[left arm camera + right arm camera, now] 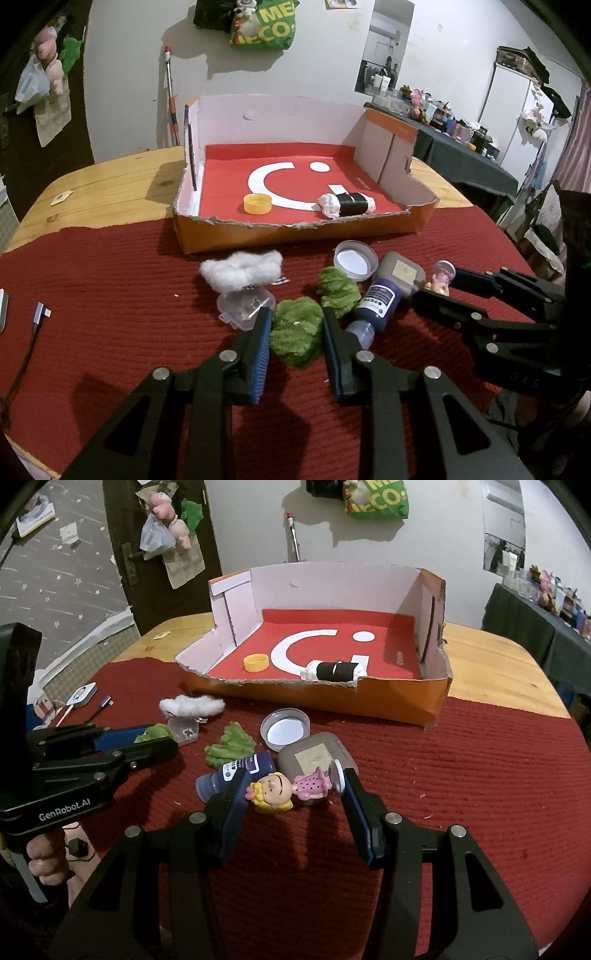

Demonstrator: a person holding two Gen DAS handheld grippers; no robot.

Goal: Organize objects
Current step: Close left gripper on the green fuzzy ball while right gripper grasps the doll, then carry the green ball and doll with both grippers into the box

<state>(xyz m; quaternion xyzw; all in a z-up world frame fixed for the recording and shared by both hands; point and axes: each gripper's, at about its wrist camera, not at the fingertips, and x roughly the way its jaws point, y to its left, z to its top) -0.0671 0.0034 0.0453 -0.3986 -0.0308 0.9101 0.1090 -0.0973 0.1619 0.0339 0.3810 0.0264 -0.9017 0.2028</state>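
Left gripper [297, 328] pinches green fluff [294, 336], box [295, 236] at 12 o'clock. Right gripper [295, 794] wide, straddling doll [286, 790] lying crosswise, 9-to-3.

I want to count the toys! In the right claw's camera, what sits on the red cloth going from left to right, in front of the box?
White cotton puff → small clear plastic case → green fuzzy piece → clear round lid → grey case with a beige label.
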